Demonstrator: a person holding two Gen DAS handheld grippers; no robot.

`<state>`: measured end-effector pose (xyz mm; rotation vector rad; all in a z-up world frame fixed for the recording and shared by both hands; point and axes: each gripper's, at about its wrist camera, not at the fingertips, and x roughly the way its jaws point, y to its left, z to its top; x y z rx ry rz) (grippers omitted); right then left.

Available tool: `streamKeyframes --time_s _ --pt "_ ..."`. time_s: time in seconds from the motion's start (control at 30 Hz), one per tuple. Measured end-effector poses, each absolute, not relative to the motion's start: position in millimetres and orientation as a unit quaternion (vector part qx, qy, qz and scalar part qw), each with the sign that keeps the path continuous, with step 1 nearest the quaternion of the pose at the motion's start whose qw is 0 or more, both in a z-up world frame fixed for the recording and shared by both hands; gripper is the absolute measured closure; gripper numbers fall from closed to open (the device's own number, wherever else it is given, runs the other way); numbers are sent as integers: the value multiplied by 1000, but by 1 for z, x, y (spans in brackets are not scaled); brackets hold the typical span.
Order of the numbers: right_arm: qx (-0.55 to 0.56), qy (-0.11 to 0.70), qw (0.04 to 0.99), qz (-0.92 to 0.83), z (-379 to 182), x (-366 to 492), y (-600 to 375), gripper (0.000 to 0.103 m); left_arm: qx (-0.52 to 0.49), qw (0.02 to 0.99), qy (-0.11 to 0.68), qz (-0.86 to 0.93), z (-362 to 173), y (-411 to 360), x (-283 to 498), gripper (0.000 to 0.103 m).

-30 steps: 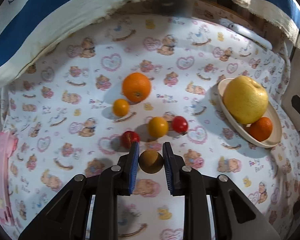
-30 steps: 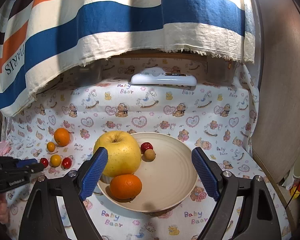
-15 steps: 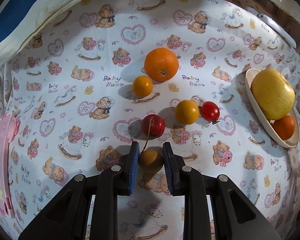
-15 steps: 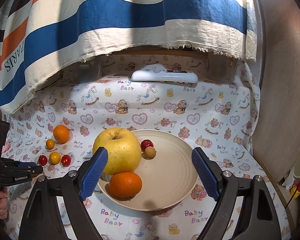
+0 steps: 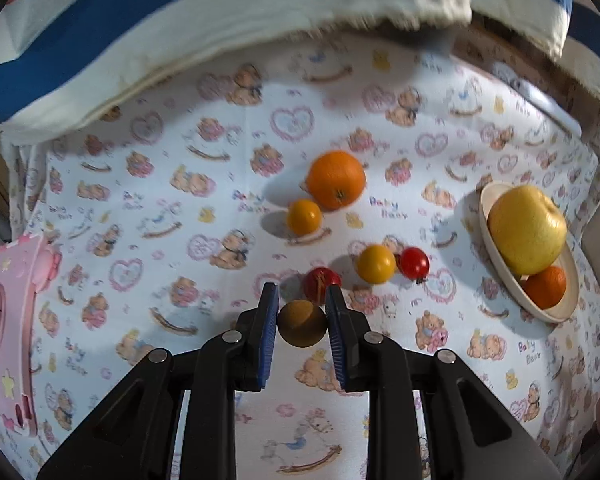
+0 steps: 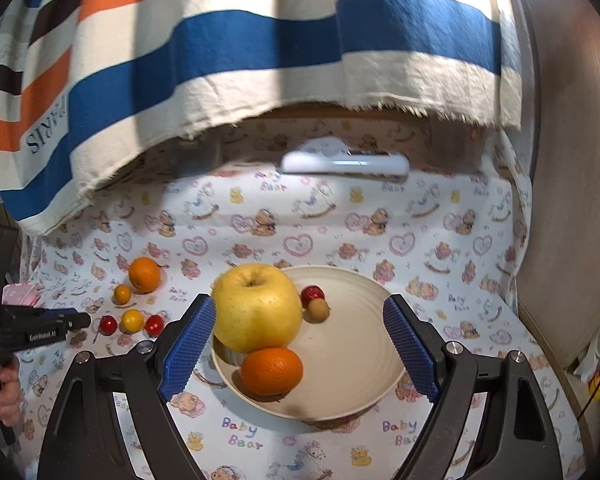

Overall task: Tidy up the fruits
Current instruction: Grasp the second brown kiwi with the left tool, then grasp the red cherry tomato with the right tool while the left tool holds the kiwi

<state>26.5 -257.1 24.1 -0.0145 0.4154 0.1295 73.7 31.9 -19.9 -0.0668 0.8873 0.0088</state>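
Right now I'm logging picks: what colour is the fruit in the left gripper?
Brownish tan fruit, clearest in the left wrist view.

A printed cloth [image 6: 340, 232] with teddy bears, hearts, rocking horses and "Baby Bear" lettering is covering the surface. A striped fabric [image 6: 228, 48] in cream, blue, orange and dark brown, with lettering partly showing, is hanging over the back, its frayed hem drooping just above the cloth. A white oblong device [image 6: 344, 162] is lying on the cloth beneath that hem. A pink plastic item [image 5: 4, 320] with stars is sitting at the far left edge. A brown curved panel [image 6: 572, 160] is rising along the right side.
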Motion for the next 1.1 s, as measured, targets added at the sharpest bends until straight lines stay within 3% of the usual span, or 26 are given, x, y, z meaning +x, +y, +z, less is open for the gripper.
streamKeyframes --time_s 0.33,0.67,0.9,1.1 --pt "1 252 958 137 29 41 -217 16 -34 923 382 31 -10 41 71 80" --pt "-7 327 920 216 24 64 -148 23 -64 923 379 24 -3 55 70 80" --pt "34 402 892 202 -4 113 -136 40 -63 922 379 41 -4 62 73 80" --pt "29 439 873 211 -26 131 -122 48 -84 916 389 43 -9 74 77 80"
